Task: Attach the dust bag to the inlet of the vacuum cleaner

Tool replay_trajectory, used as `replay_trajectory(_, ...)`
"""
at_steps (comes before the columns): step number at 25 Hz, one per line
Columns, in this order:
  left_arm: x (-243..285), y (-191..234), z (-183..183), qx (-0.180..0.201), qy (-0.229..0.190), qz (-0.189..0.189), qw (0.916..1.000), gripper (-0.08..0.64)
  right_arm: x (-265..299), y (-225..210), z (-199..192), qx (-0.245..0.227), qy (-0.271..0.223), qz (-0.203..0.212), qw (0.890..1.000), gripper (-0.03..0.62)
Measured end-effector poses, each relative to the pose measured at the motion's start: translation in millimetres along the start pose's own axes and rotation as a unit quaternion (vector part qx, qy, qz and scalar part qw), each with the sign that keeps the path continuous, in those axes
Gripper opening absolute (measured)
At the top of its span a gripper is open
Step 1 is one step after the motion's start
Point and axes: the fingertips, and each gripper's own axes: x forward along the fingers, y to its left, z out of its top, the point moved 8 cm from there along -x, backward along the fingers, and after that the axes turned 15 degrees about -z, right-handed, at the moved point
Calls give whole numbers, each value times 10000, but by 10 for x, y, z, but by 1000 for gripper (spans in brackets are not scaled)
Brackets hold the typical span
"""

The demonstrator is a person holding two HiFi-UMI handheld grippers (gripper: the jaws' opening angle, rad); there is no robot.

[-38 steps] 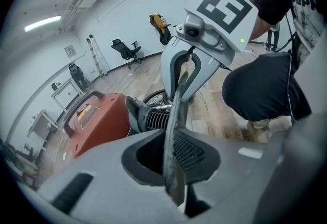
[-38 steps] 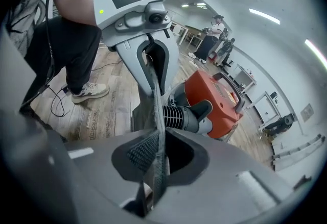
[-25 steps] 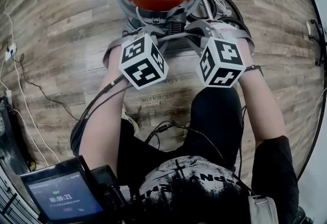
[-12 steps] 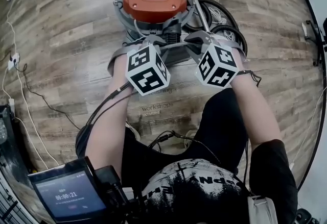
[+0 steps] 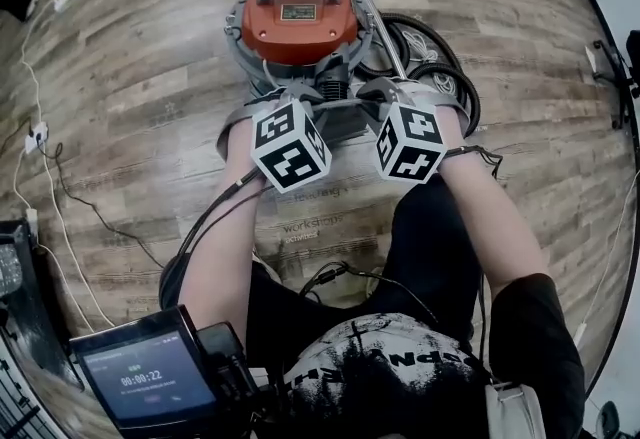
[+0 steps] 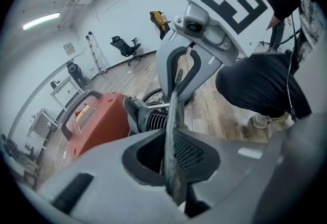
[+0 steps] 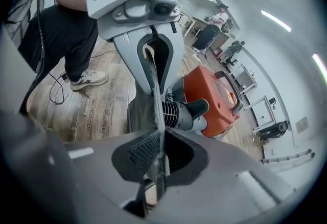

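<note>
- On the near side of the vacuum point(image 5: 298, 12), which stands on a wood floor point(image 5: 130, 77), the work is going on low down. A hose point(image 5: 432, 62) lies coiled just beside the vacuum's right flank.
- The bag point(image 6: 173, 110) is a thin grey piece seen edge-on. It is held taut between the two tools, just in front of the vacuum's near face.
- The step in hand looks like lining the bag up with the inlet point(image 6: 150, 118), the ribbed grey spout on the vacuum's near face. The bag does not look seated yet. No view shows its opening, or whether it touches the spout.
- The next move probably calls for both tools to carry the bag toward the vacuum together. They would need to keep it square to the spout and the pull even, so the thin edge does not slip or fold.
- The left forearm point(image 5: 225, 227) and right forearm point(image 5: 495, 217) reach forward side by side toward the vacuum. Both tools tip steeply down at it, marker cubes uppermost and near each other.
- The left tool point(image 6: 172, 162) has its jaws almost together, pinched on one edge of the bag, on the vacuum's left.
- The right tool point(image 7: 156, 154) has its jaws almost together too, pinched on the opposite edge, on the vacuum's right.
- From the right tool's side the spout sits just beyond the bag.
</note>
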Motion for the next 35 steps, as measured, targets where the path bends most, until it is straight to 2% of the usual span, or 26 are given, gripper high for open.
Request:
replay_trajectory(6,6,24,-49,-73,115,-4,9999,38,7,-33,91,-258,57,30,9996,32)
replay_trajectory(13,61,51,-160,-231,94,10,9997,40,-9,-42,256,-776,108,11,9969,32)
replay_trajectory(28,-18,21,59,144,152,161,9997,43,5,-17,-15,474,78,-113,9988,32)
replay_trajectory(31,-70,9,65,76,40,171,9998,32,11,-30,-18,528,54,-158,9985,34)
replay_trajectory(35,-106,19,32,-26,-43,199,9998,31,-13,-10,37,350,86,-193,9992,32)
